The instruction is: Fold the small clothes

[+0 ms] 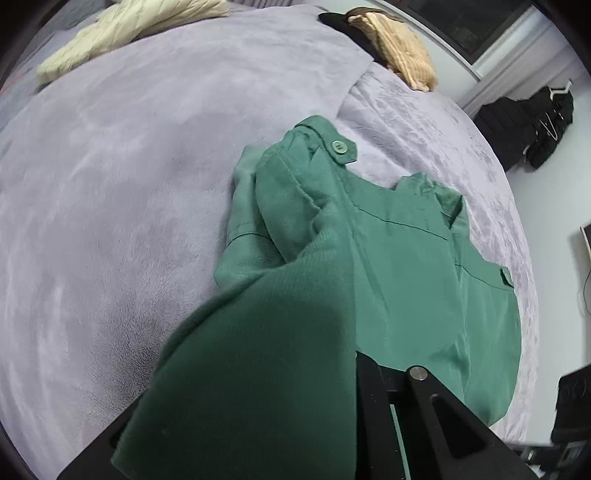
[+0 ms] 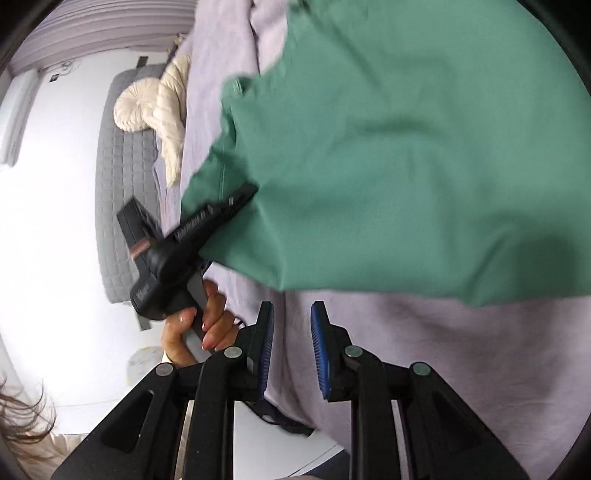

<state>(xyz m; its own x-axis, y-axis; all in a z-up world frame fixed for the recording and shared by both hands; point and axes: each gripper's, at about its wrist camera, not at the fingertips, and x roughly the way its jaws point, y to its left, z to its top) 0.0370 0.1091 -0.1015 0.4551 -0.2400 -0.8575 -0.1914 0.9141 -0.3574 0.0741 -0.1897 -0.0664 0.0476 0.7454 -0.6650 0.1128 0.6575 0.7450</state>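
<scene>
Two grippers working over the bed [image 2: 424, 350]: left gripper [image 2: 245, 194] pinching the green shirt [image 2: 388, 147] lying on that bed, right gripper [image 2: 292, 347] hovering beside it, fingers slightly apart, empty.

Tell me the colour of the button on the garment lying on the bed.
Green, matching the green cloth garment; the round button shows best in the left wrist view.

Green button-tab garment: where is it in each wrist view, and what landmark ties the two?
Left wrist: green button-tab garment centre to lower right, draped over that camera's fingers.
Right wrist: upper right, left gripper clamped on its edge.
Shared landmark: cream quilted jacket.
</scene>
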